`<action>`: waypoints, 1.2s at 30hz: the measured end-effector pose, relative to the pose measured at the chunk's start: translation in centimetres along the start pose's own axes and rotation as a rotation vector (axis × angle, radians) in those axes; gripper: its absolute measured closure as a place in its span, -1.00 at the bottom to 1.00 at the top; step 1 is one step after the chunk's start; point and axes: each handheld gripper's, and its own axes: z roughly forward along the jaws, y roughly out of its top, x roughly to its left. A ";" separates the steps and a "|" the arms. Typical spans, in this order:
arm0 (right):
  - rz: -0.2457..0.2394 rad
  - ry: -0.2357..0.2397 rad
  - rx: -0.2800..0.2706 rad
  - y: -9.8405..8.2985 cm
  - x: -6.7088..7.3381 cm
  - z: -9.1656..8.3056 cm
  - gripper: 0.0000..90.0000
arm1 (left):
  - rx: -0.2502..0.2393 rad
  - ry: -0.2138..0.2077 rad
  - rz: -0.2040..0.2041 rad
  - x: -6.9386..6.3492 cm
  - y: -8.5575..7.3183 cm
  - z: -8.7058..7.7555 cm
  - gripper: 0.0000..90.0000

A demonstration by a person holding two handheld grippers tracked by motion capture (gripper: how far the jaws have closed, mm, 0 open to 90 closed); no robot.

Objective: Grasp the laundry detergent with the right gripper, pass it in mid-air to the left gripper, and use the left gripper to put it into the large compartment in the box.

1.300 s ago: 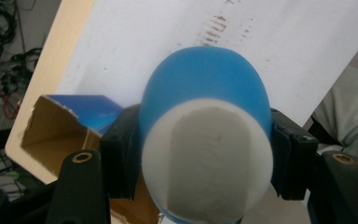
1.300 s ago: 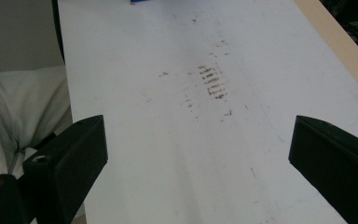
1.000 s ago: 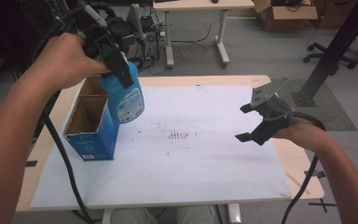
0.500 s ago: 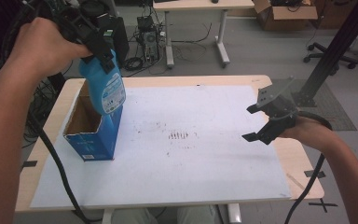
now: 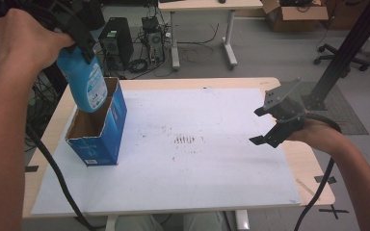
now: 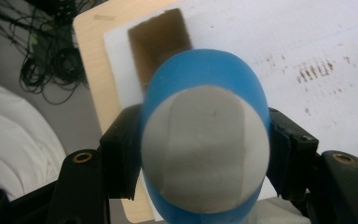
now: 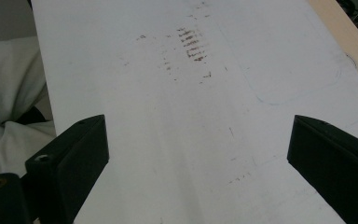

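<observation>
A blue bottle (image 5: 87, 85) hangs over the open top of a blue cardboard box (image 5: 100, 137), its lower end just inside the opening. My left gripper (image 5: 83, 47) is shut on the bottle's upper part. In the left gripper view the bottle (image 6: 205, 98) shows a grey-white end between the two black pads (image 6: 121, 154), with the box opening (image 6: 161, 44) beyond it. My right gripper (image 5: 266, 124) hovers near the table's right edge, open and with nothing in it. In the right gripper view the right gripper (image 7: 196, 154) has only white sheet between its wide-set jaws.
A white sheet (image 5: 207, 173) covers the wooden table (image 5: 313, 166), with brown smudges (image 5: 187, 140) in the middle. The box stands near the left edge. Beyond the table are a computer tower (image 5: 116, 44), cables, another desk and a black post (image 5: 347, 53).
My left hand has carried the bottle left and a little up, from in front of the box to over its opening, and turned it more upright. The right gripper has stayed put.
</observation>
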 end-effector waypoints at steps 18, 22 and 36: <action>0.007 0.000 0.001 -0.1 0.2 0.0 -0.89 | -0.005 0.035 -0.123 2.3 -1.0 3.0 -0.15; 0.012 -0.002 0.003 -0.2 0.2 0.0 -0.89 | -0.014 0.033 -0.133 2.4 -1.1 3.9 -0.15; 0.029 -0.004 0.020 -0.6 0.0 0.3 -0.87 | -0.025 0.019 -0.158 3.0 -2.2 8.8 -0.15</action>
